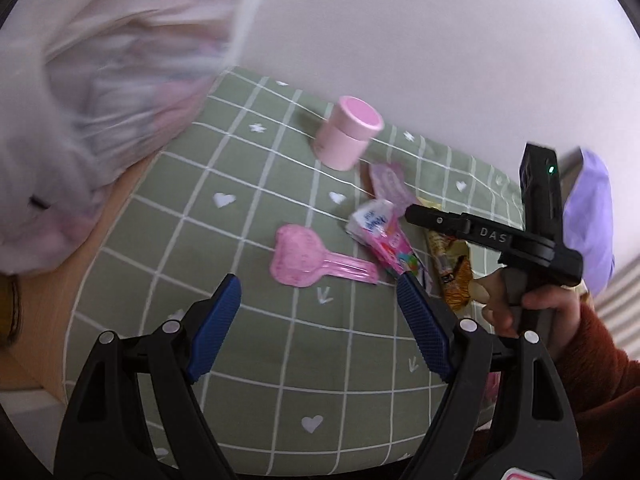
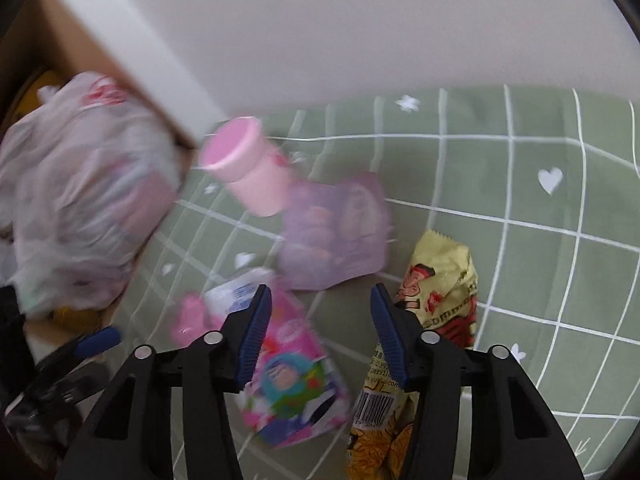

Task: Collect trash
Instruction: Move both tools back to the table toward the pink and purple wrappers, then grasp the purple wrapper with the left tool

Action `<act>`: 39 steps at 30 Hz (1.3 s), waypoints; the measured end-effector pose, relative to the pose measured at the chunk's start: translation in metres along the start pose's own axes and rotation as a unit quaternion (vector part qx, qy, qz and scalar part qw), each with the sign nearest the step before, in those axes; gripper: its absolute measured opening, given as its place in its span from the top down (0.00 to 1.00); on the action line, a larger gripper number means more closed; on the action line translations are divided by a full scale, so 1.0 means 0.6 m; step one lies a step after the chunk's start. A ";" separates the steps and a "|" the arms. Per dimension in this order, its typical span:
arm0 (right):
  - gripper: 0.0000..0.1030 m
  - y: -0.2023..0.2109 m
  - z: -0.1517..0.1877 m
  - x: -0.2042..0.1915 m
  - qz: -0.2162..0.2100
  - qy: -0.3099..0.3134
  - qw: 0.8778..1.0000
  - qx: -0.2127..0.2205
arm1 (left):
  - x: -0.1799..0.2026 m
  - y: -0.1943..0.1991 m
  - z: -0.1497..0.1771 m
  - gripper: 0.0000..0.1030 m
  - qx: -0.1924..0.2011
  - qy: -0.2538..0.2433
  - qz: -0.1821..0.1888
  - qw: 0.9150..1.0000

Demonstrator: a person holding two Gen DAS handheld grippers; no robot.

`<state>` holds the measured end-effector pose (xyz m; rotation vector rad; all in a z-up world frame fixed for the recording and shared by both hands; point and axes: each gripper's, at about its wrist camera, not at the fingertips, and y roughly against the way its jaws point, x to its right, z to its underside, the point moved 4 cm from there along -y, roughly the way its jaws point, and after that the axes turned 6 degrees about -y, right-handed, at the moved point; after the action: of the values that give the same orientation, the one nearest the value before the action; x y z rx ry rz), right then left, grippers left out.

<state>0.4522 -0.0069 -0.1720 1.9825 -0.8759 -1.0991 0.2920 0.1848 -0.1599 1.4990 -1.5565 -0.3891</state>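
Both tongs are spread and hold nothing: the right gripper [image 2: 316, 332] hangs just above the pink drink carton [image 2: 288, 376] and the yellow snack wrapper [image 2: 440, 280], while the left gripper [image 1: 318, 320] hovers over the green checked cloth [image 1: 224, 240] near a pink heart-shaped spoon [image 1: 308, 262]. The purple packet [image 2: 336, 232] and the pink round tub [image 2: 248, 168] also lie on the cloth. The white plastic bag [image 2: 80, 184] at the table's edge looks partly filled, so I judge collecting begun, with these pieces left.
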 end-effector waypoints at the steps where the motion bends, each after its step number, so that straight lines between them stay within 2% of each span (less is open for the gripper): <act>1: 0.54 -0.004 -0.006 0.001 0.003 0.000 1.000 0.006 | -0.005 0.002 0.002 0.26 0.004 0.004 -0.008 1.000; 3: 0.57 -0.012 -0.019 -0.004 0.006 0.012 1.000 0.011 | -0.009 0.003 0.007 0.26 0.007 0.007 -0.014 1.000; 5: 0.67 -0.028 -0.033 -0.013 0.007 0.030 0.999 0.007 | -0.014 0.001 0.013 0.26 0.005 0.008 -0.014 1.000; 9: 0.68 -0.058 -0.053 -0.028 0.015 0.055 0.998 0.008 | -0.009 -0.011 0.025 0.26 -0.008 0.011 -0.003 1.000; 13: 0.68 -0.061 -0.073 -0.034 0.010 0.051 0.999 0.003 | 0.002 -0.017 0.032 0.26 -0.019 0.010 0.008 1.000; 16: 0.67 -0.027 -0.078 -0.038 -0.012 0.053 0.998 0.022 | 0.009 -0.016 0.034 0.26 -0.016 0.008 0.008 1.000; 18: 0.55 0.005 -0.071 -0.039 -0.015 0.073 0.996 0.046 | 0.009 -0.016 0.035 0.26 -0.014 0.008 0.008 1.000; 20: 0.55 0.028 -0.061 -0.030 -0.009 0.081 0.995 0.056 | 0.006 -0.017 0.035 0.26 -0.012 0.010 0.009 1.000; 23: 0.55 0.040 -0.053 -0.009 0.001 0.073 0.996 0.047 | 0.006 -0.023 0.033 0.26 -0.007 0.014 0.011 1.000; 28: 0.55 0.064 -0.060 0.003 0.058 0.096 0.990 0.082 | 0.039 -0.033 -0.011 0.26 0.028 -0.023 0.022 0.999; 30: 0.55 0.085 -0.053 0.014 0.063 0.096 0.989 0.093 | 0.055 -0.050 -0.035 0.33 0.036 -0.031 0.036 0.998; 32: 0.55 0.109 -0.034 0.030 0.063 0.092 0.989 0.099 | 0.074 -0.081 -0.063 0.38 0.030 -0.037 0.048 0.998; 34: 0.55 0.135 -0.014 0.050 0.077 0.086 0.987 0.110 | 0.094 -0.112 -0.084 0.38 0.021 -0.056 0.058 0.997; 39: 0.55 0.181 0.046 0.105 0.088 0.056 0.989 0.109 | 0.131 -0.180 -0.130 0.39 0.001 -0.090 0.053 0.995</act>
<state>0.4299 -0.1219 -0.1201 2.0722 -1.1270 -0.8137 0.4311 0.1179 -0.1695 1.4068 -1.7700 -0.4707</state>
